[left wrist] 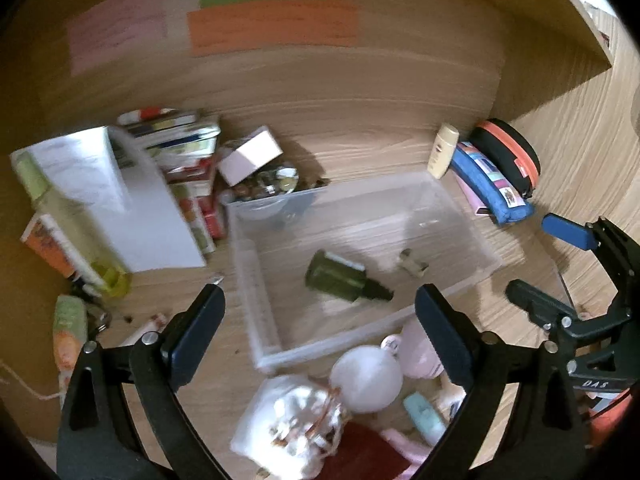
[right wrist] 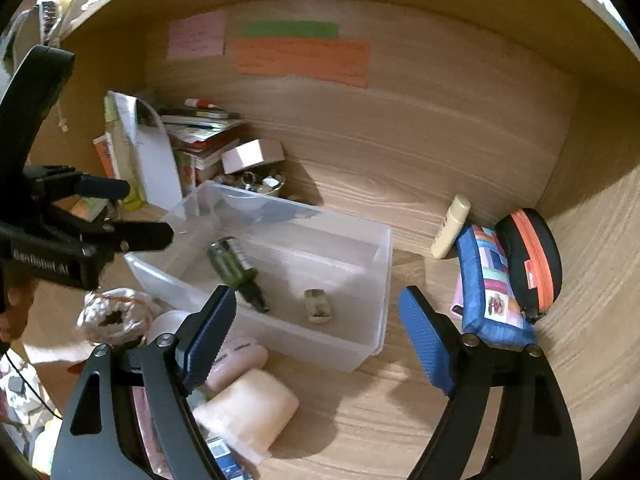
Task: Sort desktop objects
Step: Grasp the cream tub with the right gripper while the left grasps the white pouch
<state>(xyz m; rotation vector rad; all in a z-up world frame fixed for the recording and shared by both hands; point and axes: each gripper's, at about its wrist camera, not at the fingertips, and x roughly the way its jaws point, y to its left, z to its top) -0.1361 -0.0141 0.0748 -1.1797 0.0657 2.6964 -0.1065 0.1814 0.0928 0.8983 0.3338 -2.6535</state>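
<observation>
A clear plastic bin (left wrist: 448,200) (right wrist: 360,344) stands on the wooden desk. Inside lie a dark green dropper bottle (left wrist: 340,278) (right wrist: 234,266) on its side and a small beige object (left wrist: 412,266) (right wrist: 318,306). My left gripper (left wrist: 320,316) is open and empty above the bin's near rim; it also shows in the right wrist view (right wrist: 136,212) at the left. My right gripper (right wrist: 316,332) is open and empty over the bin's front right corner; it shows in the left wrist view (left wrist: 544,264) at the right.
A cream tube (right wrist: 450,226), a blue patchwork pouch (right wrist: 490,284) and a black-orange case (right wrist: 532,256) lean at the right. Books, papers (left wrist: 120,200) and a bowl of trinkets (left wrist: 272,184) crowd the back left. White pouch, pale ball (left wrist: 366,376) and pink items lie in front.
</observation>
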